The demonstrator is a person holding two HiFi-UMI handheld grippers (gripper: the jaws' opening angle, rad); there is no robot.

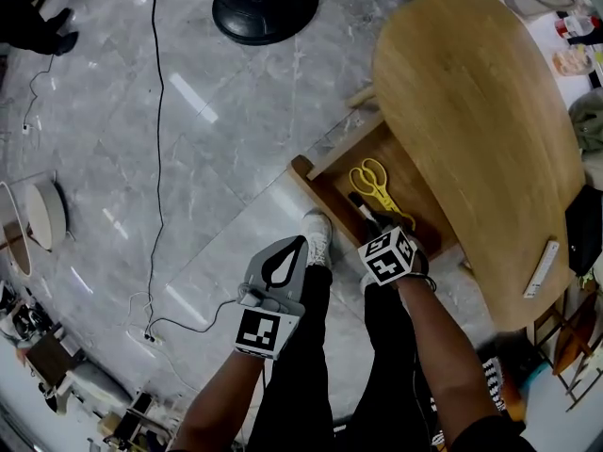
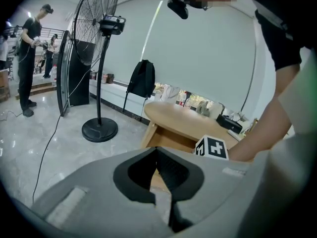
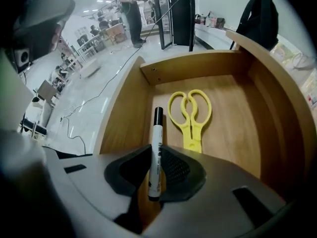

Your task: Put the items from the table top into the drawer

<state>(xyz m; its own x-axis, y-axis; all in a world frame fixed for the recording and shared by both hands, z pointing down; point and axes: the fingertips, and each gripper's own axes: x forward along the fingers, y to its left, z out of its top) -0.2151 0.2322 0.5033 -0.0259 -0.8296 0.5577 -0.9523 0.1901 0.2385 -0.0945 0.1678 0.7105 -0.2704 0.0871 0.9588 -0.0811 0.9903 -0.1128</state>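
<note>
While one marker (image 3: 157,133) is clamped, one scissors (image 3: 191,134) lies.

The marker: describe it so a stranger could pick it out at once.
Find the oval wooden table and the open drawer pulled out from under it. Over the drawer's floor the right gripper is shut on the marker. It is a slim white stick with a black cap, unlike the yellow scissors lying beside it.

Bright, even indoor light. Ceiling-light glare streaks on glossy floor (image 1: 188,92). Strong fisheye bending, dark vignette at corners. Near tool bodies slightly soft; background sharp.
</note>
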